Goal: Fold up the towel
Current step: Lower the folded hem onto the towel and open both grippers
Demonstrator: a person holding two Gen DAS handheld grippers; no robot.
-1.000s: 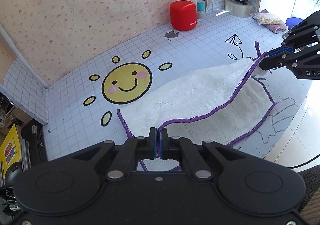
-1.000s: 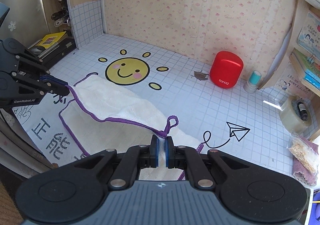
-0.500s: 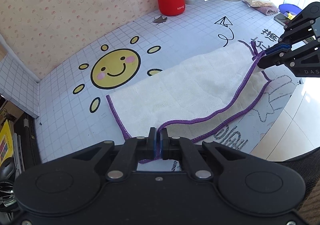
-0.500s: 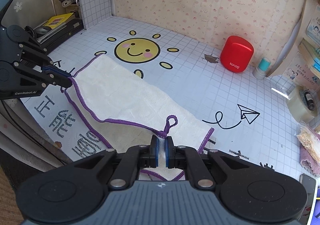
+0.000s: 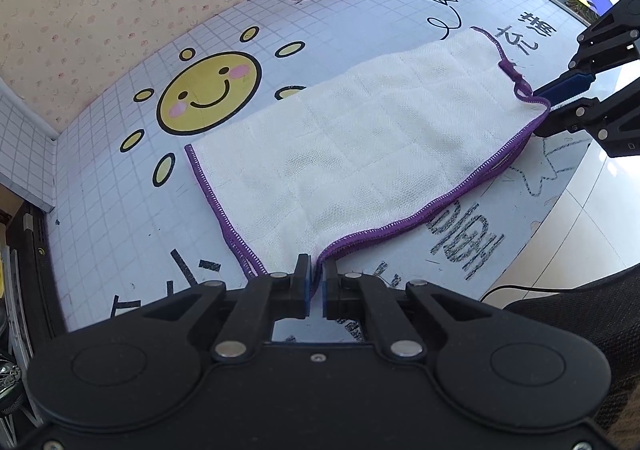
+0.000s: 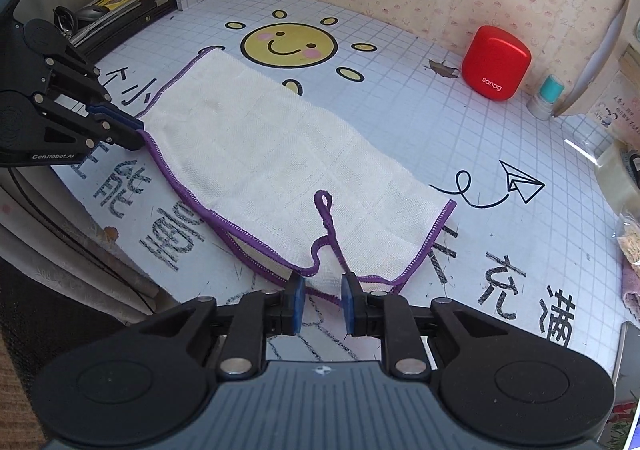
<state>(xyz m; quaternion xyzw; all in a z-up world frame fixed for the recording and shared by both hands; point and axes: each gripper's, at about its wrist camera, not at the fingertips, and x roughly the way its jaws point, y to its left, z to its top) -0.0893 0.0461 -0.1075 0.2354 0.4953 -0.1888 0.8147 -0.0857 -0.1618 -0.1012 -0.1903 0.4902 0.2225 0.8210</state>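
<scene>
Nearest, the left gripper (image 5: 317, 282) pinches the near left corner of the towel (image 5: 360, 154), its jaws almost touching. The right gripper (image 6: 322, 300) stands spread, the towel's near right corner and hanging loop (image 6: 325, 210) lying loose between its jaws. The towel lies on the table (image 6: 420, 122), doubled over once: two purple hems run together along the near edge. Further folds may remain. At the far edge sits a red canister (image 6: 496, 62), contents hidden.
</scene>
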